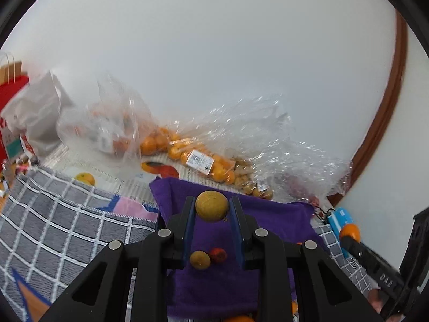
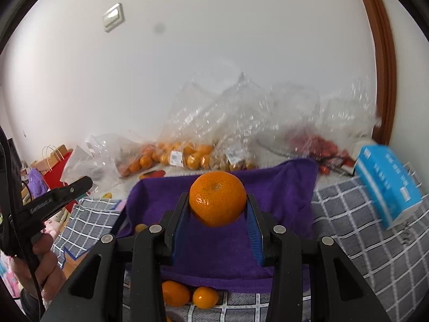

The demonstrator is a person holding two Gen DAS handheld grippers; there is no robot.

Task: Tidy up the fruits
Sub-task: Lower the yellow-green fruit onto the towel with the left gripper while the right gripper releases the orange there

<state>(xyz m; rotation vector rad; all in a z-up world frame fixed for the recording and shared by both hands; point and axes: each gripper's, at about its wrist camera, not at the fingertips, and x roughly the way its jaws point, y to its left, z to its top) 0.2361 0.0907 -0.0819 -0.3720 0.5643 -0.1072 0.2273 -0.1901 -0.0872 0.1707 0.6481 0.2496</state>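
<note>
Left gripper (image 1: 211, 209) clamps a yellow-brown round fruit (image 1: 211, 206) and right gripper (image 2: 217, 206) clamps a mandarin (image 2: 217, 199), both carried above the purple towel (image 2: 281, 187), whose sorted fruit lies below and nearer the holder than either load.

This looks like a room in someone's home. A plain white wall (image 2: 214, 53) carries a light switch (image 2: 114, 17), with a brown wooden door frame (image 2: 380, 61) to its right. Below the wall lie clear shopping bags of fruit (image 1: 198, 158), paper gift bags (image 1: 12, 80), a tissue box (image 2: 388, 185) and a checked grey blanket (image 1: 67, 214).
</note>
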